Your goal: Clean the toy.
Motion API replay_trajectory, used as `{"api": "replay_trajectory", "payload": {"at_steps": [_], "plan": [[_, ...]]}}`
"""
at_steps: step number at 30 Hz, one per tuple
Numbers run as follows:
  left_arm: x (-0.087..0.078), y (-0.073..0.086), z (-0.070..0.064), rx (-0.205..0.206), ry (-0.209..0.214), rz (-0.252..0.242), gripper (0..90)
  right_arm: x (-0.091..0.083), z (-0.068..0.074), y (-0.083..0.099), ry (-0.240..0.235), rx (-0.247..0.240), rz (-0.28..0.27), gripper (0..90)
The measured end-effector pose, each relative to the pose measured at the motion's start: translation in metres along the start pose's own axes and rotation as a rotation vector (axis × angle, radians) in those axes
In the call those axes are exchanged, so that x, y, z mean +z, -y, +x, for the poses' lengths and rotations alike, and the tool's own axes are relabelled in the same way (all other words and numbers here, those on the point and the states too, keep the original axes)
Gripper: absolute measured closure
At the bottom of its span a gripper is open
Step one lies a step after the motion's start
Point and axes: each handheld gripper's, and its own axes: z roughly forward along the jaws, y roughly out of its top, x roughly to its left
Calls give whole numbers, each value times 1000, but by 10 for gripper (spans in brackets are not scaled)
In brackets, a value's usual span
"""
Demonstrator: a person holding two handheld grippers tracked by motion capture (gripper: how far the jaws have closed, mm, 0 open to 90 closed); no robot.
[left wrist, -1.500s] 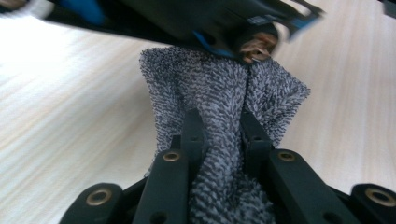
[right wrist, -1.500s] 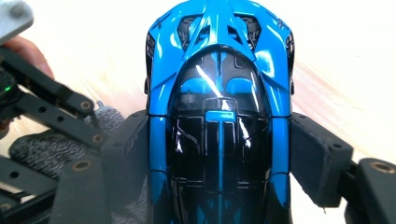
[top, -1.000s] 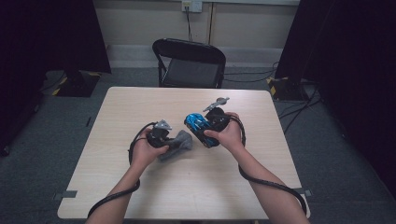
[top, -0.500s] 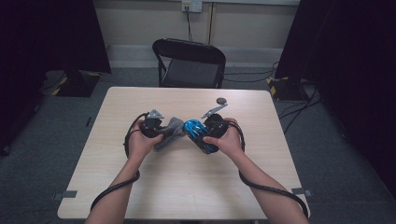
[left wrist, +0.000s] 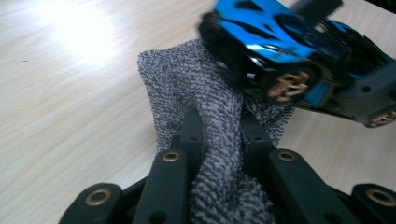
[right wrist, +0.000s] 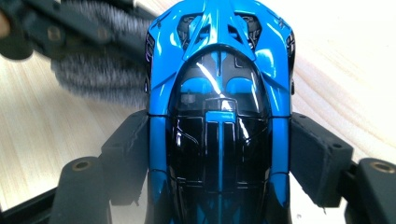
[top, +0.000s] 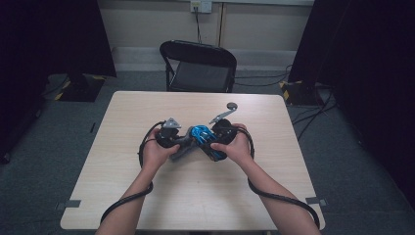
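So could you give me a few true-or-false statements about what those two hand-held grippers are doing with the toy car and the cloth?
1. The right gripper clamps a blue toy car by its sides. True.
2. The left gripper holds a red sponge. False: it holds a grey cloth.
3. The cloth touches the car. True.
4. The car stands on the chair. False: it is held over the table.

wooden table, black folding chair
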Motion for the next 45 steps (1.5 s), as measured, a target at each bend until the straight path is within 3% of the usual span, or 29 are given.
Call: {"api": "replay_trajectory", "payload": {"at_steps": [20,28,32,38,40,45], "plan": [[24,13,-40,52,131,46,757,5,-4,-11,19,43,-1,284],[25,16,-45,65,166,73,757,-1,-10,-14,25,56,-17,284],[18,17,-37,60,143,84,757,-5,-13,-12,20,60,-19,284],[-2,15,-13,39,69,87,757,-10,-14,-8,9,61,-29,284],[-13,13,3,6,19,68,757,-12,-13,-6,17,50,-26,284],[-27,11,22,-56,-40,18,755,-12,-10,0,-7,48,-25,284]]}}
